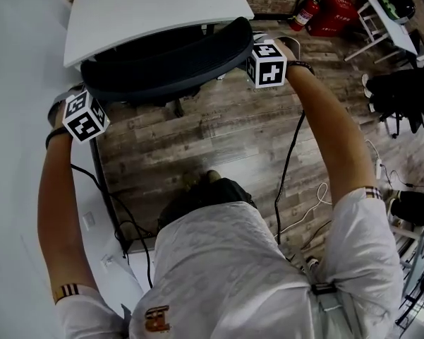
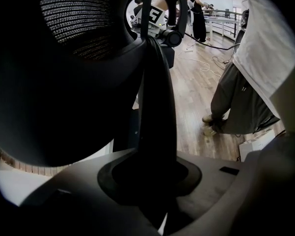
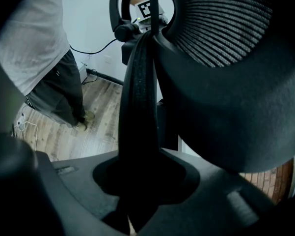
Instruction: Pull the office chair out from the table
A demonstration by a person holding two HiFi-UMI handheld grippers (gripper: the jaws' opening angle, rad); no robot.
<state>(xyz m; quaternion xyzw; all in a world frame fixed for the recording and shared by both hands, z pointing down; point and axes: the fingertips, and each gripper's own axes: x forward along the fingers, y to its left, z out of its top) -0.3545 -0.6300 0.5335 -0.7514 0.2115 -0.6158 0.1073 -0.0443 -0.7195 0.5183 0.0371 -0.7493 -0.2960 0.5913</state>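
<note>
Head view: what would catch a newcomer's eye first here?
The dark office chair pushed in under the white table at the top, with the left gripper and right gripper clamped on the two ends of its curved backrest. At upper right, a red fire extinguisher stands out against the wood floor.

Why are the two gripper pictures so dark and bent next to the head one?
Left gripper view: the chair back sits right at the lens, a black shape against the bright floor. Right gripper view: likewise, only its mesh catches light; the wide lens bulges both pictures. Head view: evenly lit and sharp, the white table bright without glare.
</note>
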